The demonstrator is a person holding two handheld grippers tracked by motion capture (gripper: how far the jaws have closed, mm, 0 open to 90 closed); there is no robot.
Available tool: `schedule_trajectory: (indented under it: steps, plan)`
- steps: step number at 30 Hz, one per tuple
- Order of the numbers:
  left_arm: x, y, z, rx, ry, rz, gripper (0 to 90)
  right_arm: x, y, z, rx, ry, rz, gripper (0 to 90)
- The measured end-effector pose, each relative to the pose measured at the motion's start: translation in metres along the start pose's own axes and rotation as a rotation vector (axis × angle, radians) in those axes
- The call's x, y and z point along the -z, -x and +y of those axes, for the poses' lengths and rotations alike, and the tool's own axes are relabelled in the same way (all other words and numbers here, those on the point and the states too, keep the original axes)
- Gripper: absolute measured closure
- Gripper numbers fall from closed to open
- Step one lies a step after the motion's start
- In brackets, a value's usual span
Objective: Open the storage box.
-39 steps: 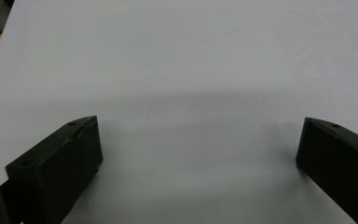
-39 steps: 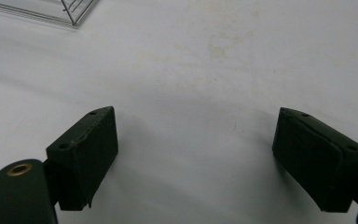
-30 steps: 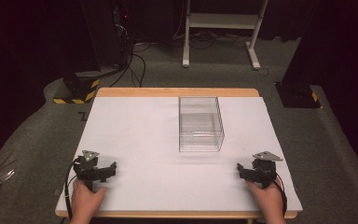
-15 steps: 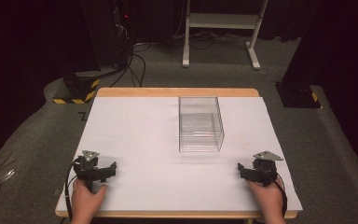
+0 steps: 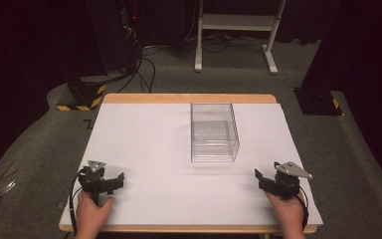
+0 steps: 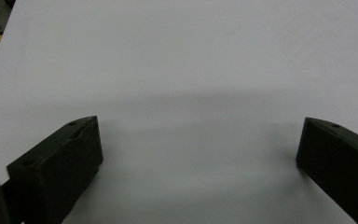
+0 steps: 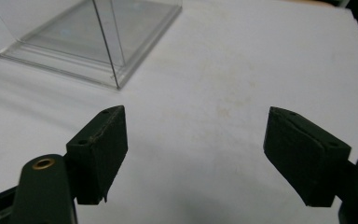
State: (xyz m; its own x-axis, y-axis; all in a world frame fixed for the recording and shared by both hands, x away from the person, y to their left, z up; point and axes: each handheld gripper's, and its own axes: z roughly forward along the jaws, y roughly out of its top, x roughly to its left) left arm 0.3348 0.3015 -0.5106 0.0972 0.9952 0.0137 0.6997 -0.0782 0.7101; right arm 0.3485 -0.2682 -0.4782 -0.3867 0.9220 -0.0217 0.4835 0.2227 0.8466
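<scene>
Dark room, grey carpet, black stands and cables at twelve o'clock beyond a wooden table covered by a white sheet.

Clear plastic box on the sheet, upright, open-looking and empty as far as can be told, just past the table's centre toward one o'clock. Seen again in the right gripper view at eleven o'clock from the jaws, its near corner close ahead but not touching them.

Right gripper at five o'clock of the box, near the table's front edge, gripped by the right hand. Jaws spread wide, nothing between them, bare sheet beneath; same spread plain in its own view.

Left gripper at seven to eight o'clock of the box, well apart from it, gripped by the left hand. Jaws likewise wide apart and empty in its own view, only white sheet ahead.

Judged as a starting pose: both tools parked low at the front edge, no contact with the box yet. Step in hand likely the approach. Next move probably a reach toward eleven o'clock for the right tool, toward one o'clock for the left, with jaws kept wide. Thin, slick transparent walls: light, square closing called for, or the box may slide or tip.
</scene>
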Motion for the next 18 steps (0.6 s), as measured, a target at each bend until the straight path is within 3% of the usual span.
schedule_trajectory:
  steps: [6, 18]
  plan:
    - [0.0, 0.0, 0.0, -0.002, 0.004, 0.004, 0.6, 0.009, -0.006, 0.007, 0.02, 0.08, 0.033, 25.0]
    - [0.001, 0.001, 0.0, -0.005, 0.001, 0.006, 0.7, 0.008, -0.019, 0.016, 0.066, 0.118, 0.066, 25.3]
